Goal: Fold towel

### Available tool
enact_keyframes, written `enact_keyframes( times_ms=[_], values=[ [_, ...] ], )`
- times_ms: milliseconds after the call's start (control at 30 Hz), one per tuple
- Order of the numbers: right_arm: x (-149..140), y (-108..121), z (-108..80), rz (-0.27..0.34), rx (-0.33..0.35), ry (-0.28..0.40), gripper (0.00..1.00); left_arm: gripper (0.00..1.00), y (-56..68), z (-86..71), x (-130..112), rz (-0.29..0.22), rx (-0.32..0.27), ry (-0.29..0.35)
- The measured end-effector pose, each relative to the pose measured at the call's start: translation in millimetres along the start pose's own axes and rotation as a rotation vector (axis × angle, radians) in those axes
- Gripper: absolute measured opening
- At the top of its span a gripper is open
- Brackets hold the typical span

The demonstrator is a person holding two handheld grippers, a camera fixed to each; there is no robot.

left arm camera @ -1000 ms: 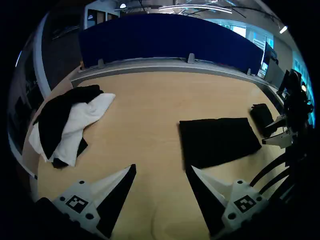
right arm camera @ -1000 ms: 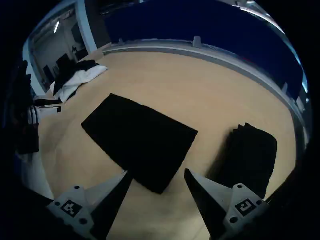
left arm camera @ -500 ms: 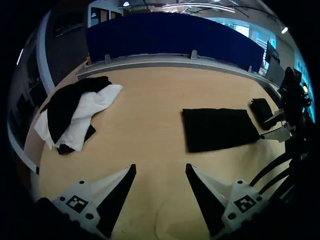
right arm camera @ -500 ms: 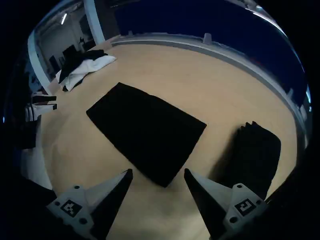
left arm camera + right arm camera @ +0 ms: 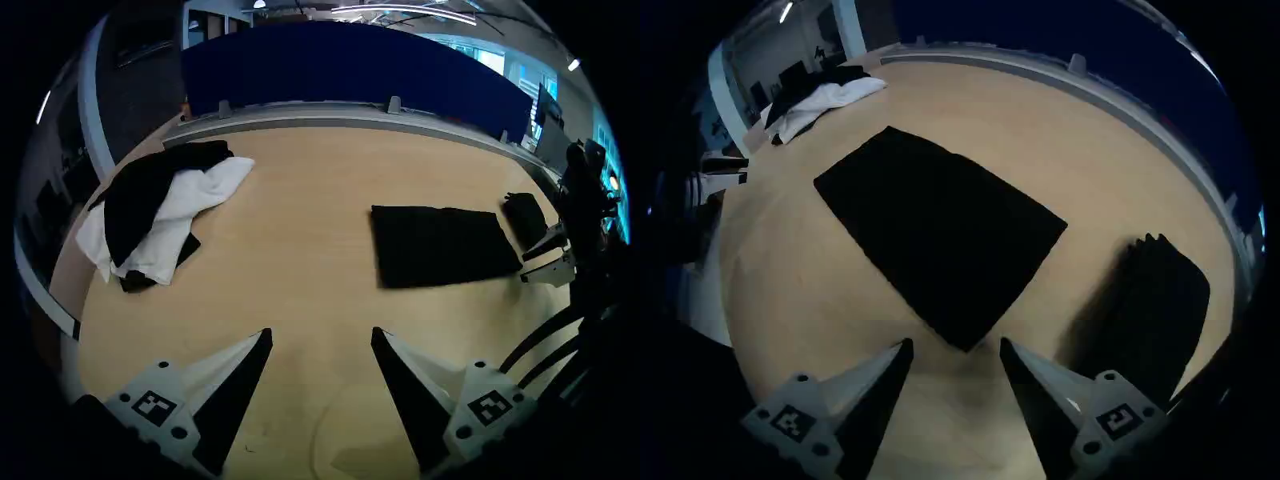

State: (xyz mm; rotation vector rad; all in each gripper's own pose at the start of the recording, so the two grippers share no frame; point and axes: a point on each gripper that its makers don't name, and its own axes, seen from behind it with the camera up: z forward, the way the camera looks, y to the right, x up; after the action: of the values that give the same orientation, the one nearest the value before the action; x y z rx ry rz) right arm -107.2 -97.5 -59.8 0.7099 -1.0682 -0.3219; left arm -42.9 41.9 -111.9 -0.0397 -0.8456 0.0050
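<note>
Fingers (image 5: 230, 374) spread wide on left gripper (image 5: 319, 331) & right gripper (image 5: 954, 341), both empty. Black towel (image 5: 940, 232) lies flat mid-frame on counter (image 5: 800, 320), near corner just ahead of right tips. Looks part-folded, more folds to go. Folded stack (image 5: 1152, 312) lower right, unfolded pile (image 5: 156, 212) upper left.

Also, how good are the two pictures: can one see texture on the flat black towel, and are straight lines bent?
Left gripper view: sharp and evenly lit, but the fisheye bows the far rim of the table, and the black towel is a featureless dark patch. Right gripper view: dimmer, a soft shadow beside the folded stack.
</note>
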Motion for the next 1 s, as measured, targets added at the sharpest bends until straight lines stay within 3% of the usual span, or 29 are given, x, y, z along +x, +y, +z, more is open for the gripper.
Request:
enact_keyframes(
  times_ms=[167,300,433,500,733,1000],
  values=[
    [-3.5,1.3,2.7,0.013,0.007,-0.006,0.63,0.92,0.3,-0.9,-4.8,-0.002,-0.002,-0.004],
    [-3.8,0.8,3.8,0.021,0.012,0.0,0.47,0.92,-0.2,-1.4,-6.9,-0.005,-0.004,-0.005],
    [-3.7,0.9,5.4,0.028,0.008,0.003,0.4,0.92,-0.9,-1.1,-8.8,-0.005,-0.003,-0.007],
    [-3.9,1.0,5.6,0.031,0.006,0.003,0.29,0.92,-1.0,-1.1,-9.6,-0.004,-0.003,-0.008],
    [-7.3,3.1,5.2,0.036,0.0,-0.007,0.14,0.92,-0.1,-1.1,-12.7,-0.008,-0.005,-0.013],
    [-5.2,3.1,3.8,0.042,-0.001,0.001,0.08,0.92,0.9,-0.5,-13.6,-0.012,-0.01,-0.015]
  ],
)
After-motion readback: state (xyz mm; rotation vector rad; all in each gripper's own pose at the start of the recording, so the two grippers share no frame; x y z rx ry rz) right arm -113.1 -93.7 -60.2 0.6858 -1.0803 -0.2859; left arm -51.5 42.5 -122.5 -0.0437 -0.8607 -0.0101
